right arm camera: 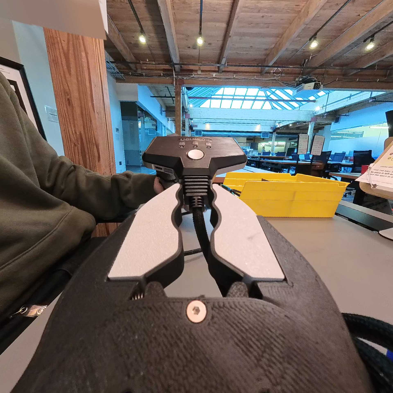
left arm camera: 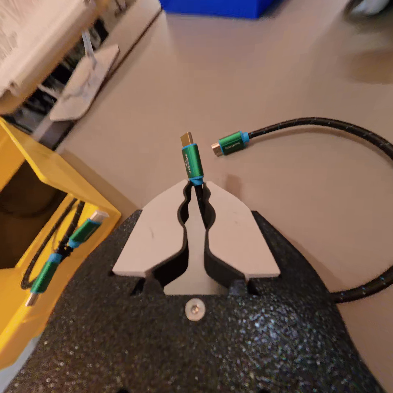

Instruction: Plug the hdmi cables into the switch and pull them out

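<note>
Left wrist view, items left to right:

Yellow bin (left arm camera: 63, 182) at 9 o'clock — hard plastic, open-topped. Over its near wall hangs a bundled cable (left arm camera: 61, 251), black braid, with two green metal plugs and blue collars; it looks tied at the middle.

Held HDMI plug (left arm camera: 191, 161), centre — green anodised shell, blue rubber collar, gold-coloured tip. I read its long axis as near upright in frame, tip toward 12 o'clock and leaning slightly to 11. My left gripper (left arm camera: 196, 185) has its fingers closed on the black braided cord just below the collar; pale flat fingers (left arm camera: 161, 223) with wavy black inner edges, tips almost meeting.

Second plug (left arm camera: 230, 145) at 2 o'clock of the held one — same make, lying on the grey table (left arm camera: 255, 74), tip toward 9 o'clock, near but apart from the held plug. Its cord (left arm camera: 350, 127) arcs away right and back down.

Right wrist view, left to right:

Person's olive sleeve (right arm camera: 63, 191) at 9 o'clock.

Switch (right arm camera: 194, 155), centre — black brushed body, T-shaped, round silver button, raised above the table, a port slot on its left side. My right gripper (right arm camera: 196, 191) clamps its ribbed strain relief; the tail cord runs toward 6 o'clock.

Yellow bins (right arm camera: 287, 195) at 3 o'clock.
</note>
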